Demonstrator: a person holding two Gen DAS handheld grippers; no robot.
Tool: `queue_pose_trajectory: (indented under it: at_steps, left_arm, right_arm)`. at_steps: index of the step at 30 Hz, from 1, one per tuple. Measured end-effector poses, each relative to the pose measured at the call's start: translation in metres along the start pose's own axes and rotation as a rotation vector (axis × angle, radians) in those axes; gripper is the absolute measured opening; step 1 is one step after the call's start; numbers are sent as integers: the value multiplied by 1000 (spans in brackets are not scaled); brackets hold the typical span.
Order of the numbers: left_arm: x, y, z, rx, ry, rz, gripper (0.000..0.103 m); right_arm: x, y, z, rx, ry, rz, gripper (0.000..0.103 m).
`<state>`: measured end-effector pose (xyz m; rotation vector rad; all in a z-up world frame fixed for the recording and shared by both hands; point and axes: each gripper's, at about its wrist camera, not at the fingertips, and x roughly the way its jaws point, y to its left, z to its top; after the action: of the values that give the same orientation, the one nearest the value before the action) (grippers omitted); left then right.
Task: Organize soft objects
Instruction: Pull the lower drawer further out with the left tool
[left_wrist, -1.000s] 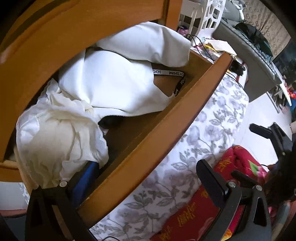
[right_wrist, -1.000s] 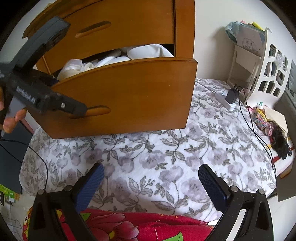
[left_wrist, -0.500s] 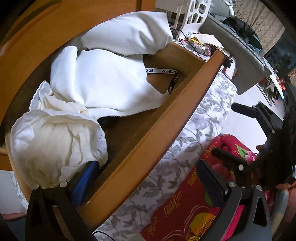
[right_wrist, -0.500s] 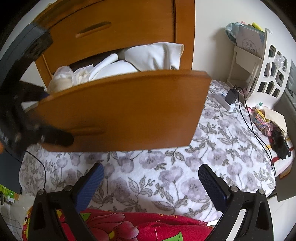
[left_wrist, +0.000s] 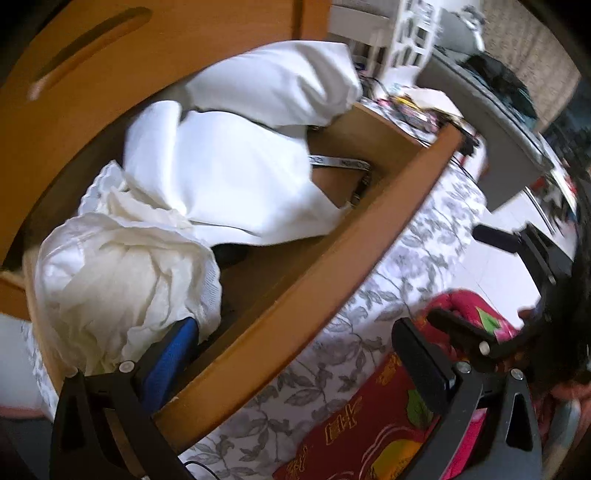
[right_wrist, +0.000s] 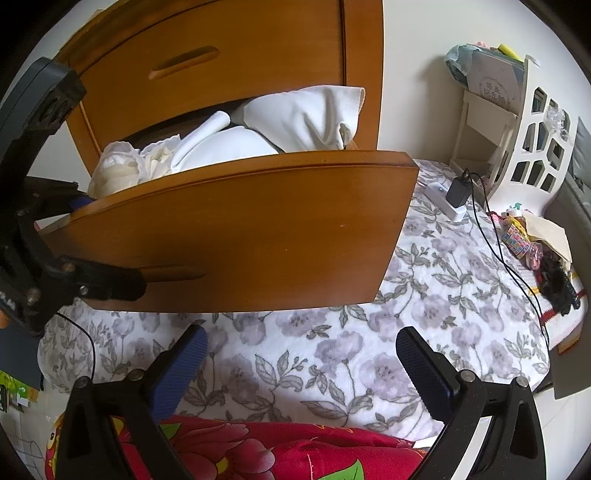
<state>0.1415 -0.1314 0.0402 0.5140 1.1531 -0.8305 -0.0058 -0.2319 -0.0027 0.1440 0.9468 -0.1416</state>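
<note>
A wooden drawer (right_wrist: 240, 229) stands pulled out of the dresser over the bed. In it lie a folded white garment (left_wrist: 229, 177), a puffy white cloth (left_wrist: 280, 85) behind it, and crumpled cream fabric (left_wrist: 110, 273) at the near end. My left gripper (left_wrist: 295, 332) is open and straddles the drawer's front panel (left_wrist: 332, 266): one finger sits inside against the crumpled fabric, the other outside. My right gripper (right_wrist: 301, 336) hangs open and empty over the bedspread, in front of the drawer. A red floral quilt (right_wrist: 240, 450) lies just under it.
The grey-flowered bedspread (right_wrist: 406, 314) covers the bed below the drawer. A power strip with a black charger (right_wrist: 454, 199) and cables lie at the right, near a white openwork shelf (right_wrist: 535, 140) and small clutter (right_wrist: 535, 243). A shut upper drawer (right_wrist: 221, 62) is above.
The drawer has slid farther out toward the right camera, showing more of the white clothes. The left gripper came along with the front panel; the right gripper stayed put.
</note>
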Motion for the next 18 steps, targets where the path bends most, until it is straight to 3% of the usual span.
queue_pose_trajectory:
  at_steps: [5, 8, 11, 15, 18]
  left_arm:
    - [-11, 8, -7, -116, -125, 78, 103]
    - [-20, 18, -14, -221, -209, 51, 103]
    - [-34, 12, -24, -245, -286, 109, 103]
    - [-60, 9, -42, -310, -393, 103, 103]
    - [-82, 12, -62, -412, -497, 121, 103]
  right_arm:
    - [0, 0, 0, 3, 0, 0, 103]
    - [1, 0, 0, 2, 5, -2, 103]
    - [0, 2, 0, -5, 0, -8, 103]
    - [0, 1, 0, -2, 4, -8, 103]
    - [-1, 2, 0, -8, 0, -15, 103]
